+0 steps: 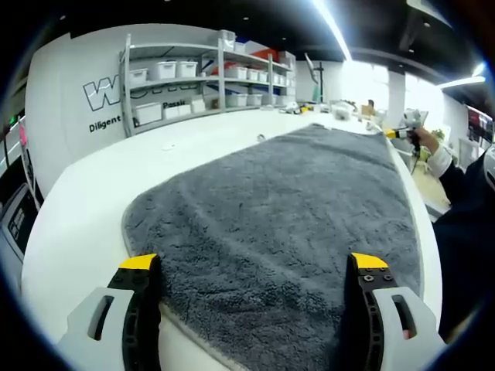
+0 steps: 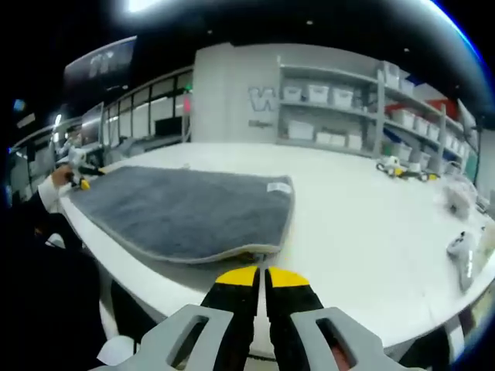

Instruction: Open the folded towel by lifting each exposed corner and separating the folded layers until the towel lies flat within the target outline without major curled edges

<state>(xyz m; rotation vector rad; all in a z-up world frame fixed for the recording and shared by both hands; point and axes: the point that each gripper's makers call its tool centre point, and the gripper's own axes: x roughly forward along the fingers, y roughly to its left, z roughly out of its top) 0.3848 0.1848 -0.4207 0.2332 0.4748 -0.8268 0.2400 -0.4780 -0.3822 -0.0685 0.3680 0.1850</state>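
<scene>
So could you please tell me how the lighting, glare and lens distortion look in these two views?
Left gripper view: ceiling light strips blow out to white, the grey towel stays sharp, and the table edge bows. Right gripper view: dimmer, mild sheen on the white table, shelving curves, and the distant hand is soft.

We read little. In the left gripper view, the white wall (image 1: 77,108) beside the shelving (image 1: 205,77) carries a large outlined "W", the rest cut off by the shelf post, with "Diligent" in small dark letters beneath it and "Passi" visible between the shelves. In the right gripper view, that wall (image 2: 232,93) shows the "W" again, its smaller line too blurred for us. The towel's sewn label (image 2: 278,187) is unreadable.
</scene>
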